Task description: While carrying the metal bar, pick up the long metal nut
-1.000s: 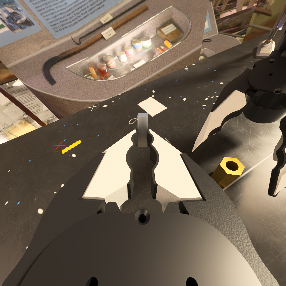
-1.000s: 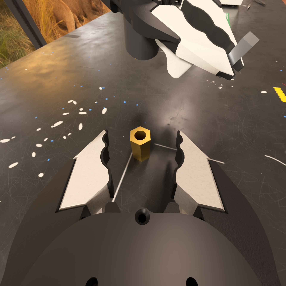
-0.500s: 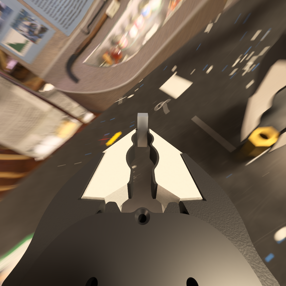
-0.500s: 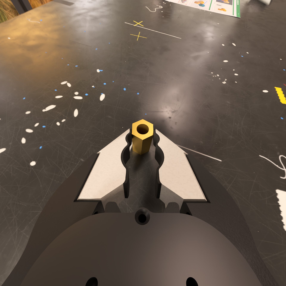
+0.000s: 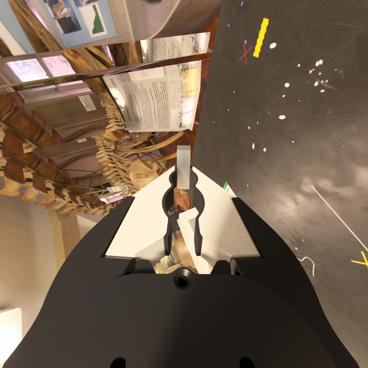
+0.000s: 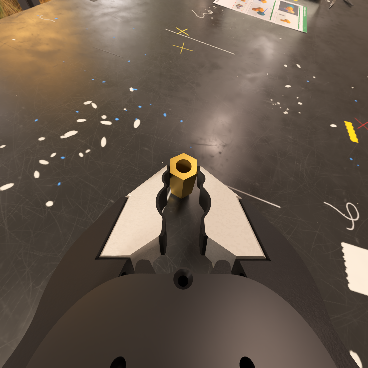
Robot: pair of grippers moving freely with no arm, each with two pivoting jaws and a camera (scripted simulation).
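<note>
Dark, scratched worktop (image 6: 219,99), flecked with white and blue paint, fills the right wrist view; in the left wrist view it stands tilted on edge along the right of the frame, with a skeleton display (image 5: 59,159) at left. Black right gripper (image 6: 183,175) with pale, wavy-edged fingers occupies the lower centre of its view, jaws closed on the gold hexagonal long metal nut (image 6: 183,175), which stands upright at frame centre with its bore facing up and is held near the fingertips. Whether its base touches the worktop cannot be told. Black left gripper (image 5: 183,175), lower centre of its own view, has its jaws clamped on the short grey square-section metal bar (image 5: 183,167), which projects past the fingertips.

Step in hand, as judged: securing and raising the nut. Because the hold is at the tips only, a straight, slow vertical lift with firm closure seems best, so the nut neither pivots nor slips. The left gripper should hold its clamp and stay well apart from the right.
</note>
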